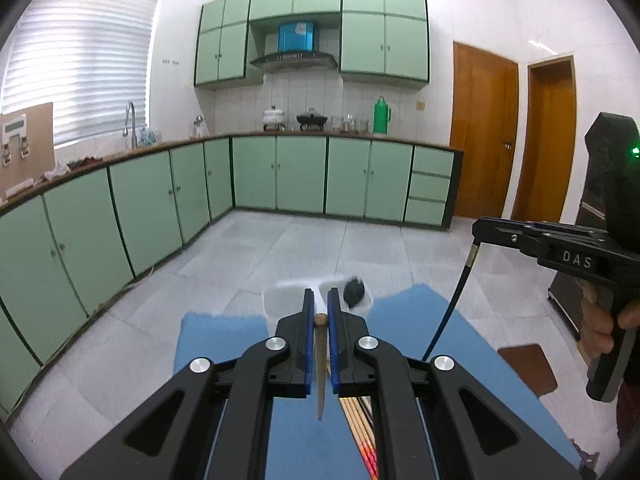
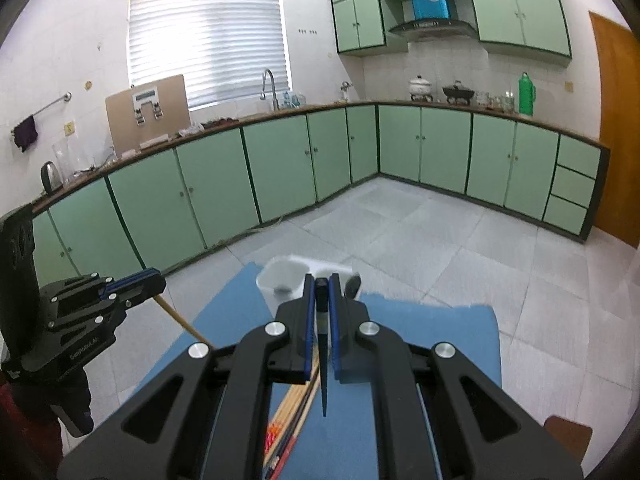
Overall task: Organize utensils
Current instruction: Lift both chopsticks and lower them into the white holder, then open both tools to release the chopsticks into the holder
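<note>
Left hand-held gripper is clenched on a wooden chopstick, which hangs point-down between the blue pads; its butt end shows at the fingertips, and the tip stands above the blue worktop. Right hand-held gripper is clenched on a dark chopstick, likewise point-down. In the left view that dark stick shows as a thin bowed line, distorted by the lens. A bundle of chopsticks lies on the worktop beneath both grippers, largely hidden by the gripper bodies and cut off at the lower frame edge; the count cannot be told. A white holder with two compartments stands at the far worktop edge, just beyond the fingertips. Its right compartment holds a dark utensil, blurred and not identifiable; something small lies in the left one, unclear. The far worktop edge drops to tiled floor, open up to the green cabinets.
</note>
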Available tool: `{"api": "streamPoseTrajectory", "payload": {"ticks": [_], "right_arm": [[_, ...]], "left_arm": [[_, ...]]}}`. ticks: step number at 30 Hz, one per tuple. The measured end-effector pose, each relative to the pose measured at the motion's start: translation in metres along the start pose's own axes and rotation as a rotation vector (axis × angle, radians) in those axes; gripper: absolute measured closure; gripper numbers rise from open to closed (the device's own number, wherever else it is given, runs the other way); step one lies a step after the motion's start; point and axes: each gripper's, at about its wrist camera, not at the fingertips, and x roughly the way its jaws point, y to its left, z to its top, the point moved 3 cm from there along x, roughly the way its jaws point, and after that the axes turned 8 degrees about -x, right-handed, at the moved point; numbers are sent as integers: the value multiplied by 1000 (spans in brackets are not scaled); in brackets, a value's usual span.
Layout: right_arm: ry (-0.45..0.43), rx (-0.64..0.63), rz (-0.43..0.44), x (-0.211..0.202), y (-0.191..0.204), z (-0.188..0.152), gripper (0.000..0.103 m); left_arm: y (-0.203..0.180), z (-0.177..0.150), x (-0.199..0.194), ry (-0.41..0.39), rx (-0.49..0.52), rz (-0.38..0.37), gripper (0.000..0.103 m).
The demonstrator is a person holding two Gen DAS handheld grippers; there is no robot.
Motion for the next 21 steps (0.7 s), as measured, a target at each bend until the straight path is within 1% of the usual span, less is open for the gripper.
{"api": "streamPoseTrajectory", "payload": {"ticks": [6,12,16,19,21], "right_arm": [[-89,-22,-8,-3,-10,53,97],[-165,-40,-36,13,-19,96,97],[-167,-40,-43,38,-26,105,97],[-158,-41,-53,62,-30,101,97],[-140,-35,-55,78,-33,96,97]], "left_arm": [[-4,52,-5,-113,33,-3,97],[-9,101,11,-202,52,-11,97],[-9,114,39,-209,64,-11,97],[-7,111,61,-182,71,-1,97],[-5,102,77,-149,61,2,97]]}}
